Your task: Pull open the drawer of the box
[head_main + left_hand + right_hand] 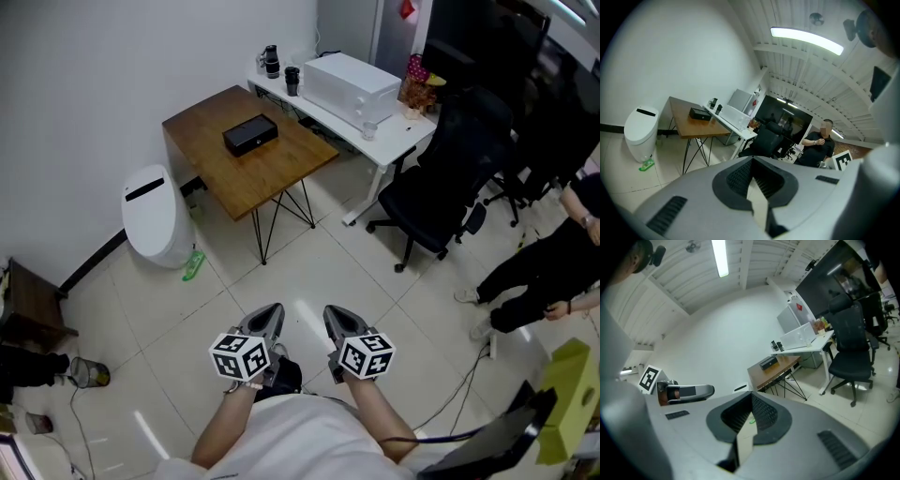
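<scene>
Pale floor tiles (187, 328) fill most of the head view, so that's what is seen first. Closest in, the left gripper (270, 314) and right gripper (337, 316) are held side by side, low and just apart, both pointed across the room. Each one's jaws are pressed together at the tips with nothing caught between them, as seen in both gripper views. Nothing is being touched by either.

A stretch of open tile is left between the grippers and the furniture. A loose cable (450, 398) is trailed over the floor off to the right, and a small can (89, 373) is lying on the floor at the far left beside some dark wooden furniture (33, 305).

Further out, a white bin (155, 216) is parked against the wall, with a green scrap (192, 265) on the floor by its foot. Just past it, a wooden table (281, 173) on thin black legs is set corner-on. The black box (250, 135) is sat near the middle of that top, well apart from both grippers. Its drawer can't really be made out from this far.

To the right, a black office chair (436, 202) is pushed up to a white desk (398, 141), and a big white case (352, 86) is kept on it. A seated person (553, 262) is cut off by the right edge.
</scene>
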Action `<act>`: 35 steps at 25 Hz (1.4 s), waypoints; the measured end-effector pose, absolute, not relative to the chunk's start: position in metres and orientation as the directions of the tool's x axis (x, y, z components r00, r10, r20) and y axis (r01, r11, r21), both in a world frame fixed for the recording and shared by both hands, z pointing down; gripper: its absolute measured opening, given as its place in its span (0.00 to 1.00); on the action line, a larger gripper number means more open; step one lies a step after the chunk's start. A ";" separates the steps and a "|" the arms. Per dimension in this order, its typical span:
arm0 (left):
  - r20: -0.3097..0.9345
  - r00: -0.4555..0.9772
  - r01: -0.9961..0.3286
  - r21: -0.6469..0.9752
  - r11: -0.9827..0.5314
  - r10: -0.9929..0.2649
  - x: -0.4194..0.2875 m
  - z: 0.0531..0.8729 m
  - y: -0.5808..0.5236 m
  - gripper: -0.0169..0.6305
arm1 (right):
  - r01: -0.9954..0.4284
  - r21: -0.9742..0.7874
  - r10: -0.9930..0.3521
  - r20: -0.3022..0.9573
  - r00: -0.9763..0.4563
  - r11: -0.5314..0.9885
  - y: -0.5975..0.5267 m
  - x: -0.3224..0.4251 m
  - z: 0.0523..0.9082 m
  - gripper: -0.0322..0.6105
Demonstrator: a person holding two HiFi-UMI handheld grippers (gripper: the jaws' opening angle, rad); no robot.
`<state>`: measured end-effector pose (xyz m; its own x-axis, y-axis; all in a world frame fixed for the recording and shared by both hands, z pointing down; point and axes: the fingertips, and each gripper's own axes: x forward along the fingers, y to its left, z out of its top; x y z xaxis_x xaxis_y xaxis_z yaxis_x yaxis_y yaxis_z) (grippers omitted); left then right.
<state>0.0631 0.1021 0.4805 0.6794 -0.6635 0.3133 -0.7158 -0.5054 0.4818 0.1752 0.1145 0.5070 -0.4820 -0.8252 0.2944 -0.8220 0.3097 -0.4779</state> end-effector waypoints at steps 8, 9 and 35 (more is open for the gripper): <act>0.310 0.697 -0.702 0.476 -0.530 -0.646 0.054 0.479 0.041 0.03 | -0.835 -0.463 -0.836 0.298 -0.461 0.295 0.056 0.165 0.504 0.03; 0.311 0.699 -0.701 0.476 -0.531 -0.643 0.053 0.480 0.034 0.03 | -0.837 -0.463 -0.837 0.298 -0.458 0.293 0.050 0.164 0.504 0.03; 0.314 0.714 -0.689 0.478 -0.545 -0.626 -0.003 0.482 -0.075 0.03 | -0.842 -0.452 -0.832 0.310 -0.459 0.296 -0.055 0.109 0.504 0.03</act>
<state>-0.0029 -0.0749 0.4823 0.7137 -0.6261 0.3142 -0.6886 -0.5449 0.4784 0.1086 -0.0552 0.5043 -0.4592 -0.8324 0.3103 -0.8416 0.2960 -0.4517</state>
